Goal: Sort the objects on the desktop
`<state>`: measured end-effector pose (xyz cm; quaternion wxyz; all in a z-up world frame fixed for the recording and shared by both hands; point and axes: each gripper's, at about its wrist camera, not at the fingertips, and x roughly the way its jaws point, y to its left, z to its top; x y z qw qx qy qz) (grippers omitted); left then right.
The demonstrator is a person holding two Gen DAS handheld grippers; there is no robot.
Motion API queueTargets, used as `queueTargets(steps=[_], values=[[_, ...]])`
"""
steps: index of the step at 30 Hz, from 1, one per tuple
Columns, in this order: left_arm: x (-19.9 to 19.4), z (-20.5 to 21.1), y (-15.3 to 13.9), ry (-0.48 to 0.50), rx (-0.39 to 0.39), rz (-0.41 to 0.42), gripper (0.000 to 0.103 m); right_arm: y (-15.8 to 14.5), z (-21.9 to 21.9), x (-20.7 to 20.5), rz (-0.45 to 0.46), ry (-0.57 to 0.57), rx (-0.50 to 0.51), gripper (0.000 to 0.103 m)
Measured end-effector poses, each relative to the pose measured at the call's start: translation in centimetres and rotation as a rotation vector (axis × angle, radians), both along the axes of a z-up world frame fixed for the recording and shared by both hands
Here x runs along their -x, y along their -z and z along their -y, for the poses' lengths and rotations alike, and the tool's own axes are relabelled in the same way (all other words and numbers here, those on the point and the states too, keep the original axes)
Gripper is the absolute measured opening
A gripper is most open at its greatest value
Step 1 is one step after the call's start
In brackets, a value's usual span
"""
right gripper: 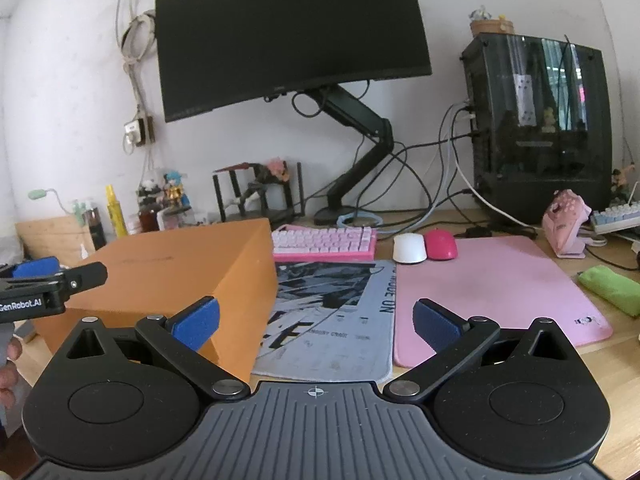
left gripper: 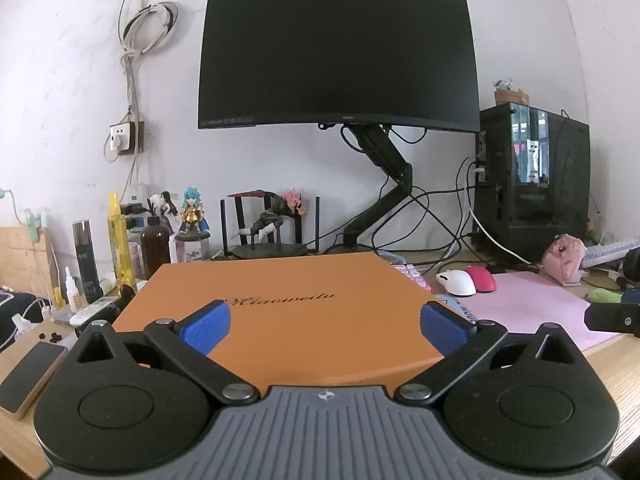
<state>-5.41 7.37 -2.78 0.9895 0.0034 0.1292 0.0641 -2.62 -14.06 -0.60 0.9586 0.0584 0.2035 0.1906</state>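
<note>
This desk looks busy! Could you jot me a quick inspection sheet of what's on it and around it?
Surface: wooden desk with a pink mat and a printed grey mat.
Job's things: orange box; pink keyboard; white mouse beside pink mouse; green cloth.
Clutter: bottles, figurines, remote.
Grippers: left gripper open above the box; right gripper open above the mats; both empty.
Cables: tangle behind the monitor arm; coil on wall.
Surroundings: dark monitor, PC tower, white wall.
</note>
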Motion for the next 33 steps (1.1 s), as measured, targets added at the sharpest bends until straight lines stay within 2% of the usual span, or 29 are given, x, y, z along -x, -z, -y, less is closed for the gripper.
queueTargets(steps=[8,12,25,33], values=[[-0.6,0.4,0.3,0.029,-0.011,-0.005,0.103,0.9,-0.4,-0.2,-0.016,0.009,0.002,0.103],[-0.9,0.4,0.5,0.039,-0.011,-0.01,0.103,0.3,0.2,-1.0,-0.02,0.014,0.0,0.103],[-1.8,0.5,0.9,0.068,-0.014,0.003,0.103,0.8,0.0,-2.6,-0.027,0.014,-0.007,0.103],[-3.1,0.6,1.1,0.061,-0.005,-0.034,0.103,1.3,-0.1,-3.7,-0.038,0.016,-0.011,0.103]])
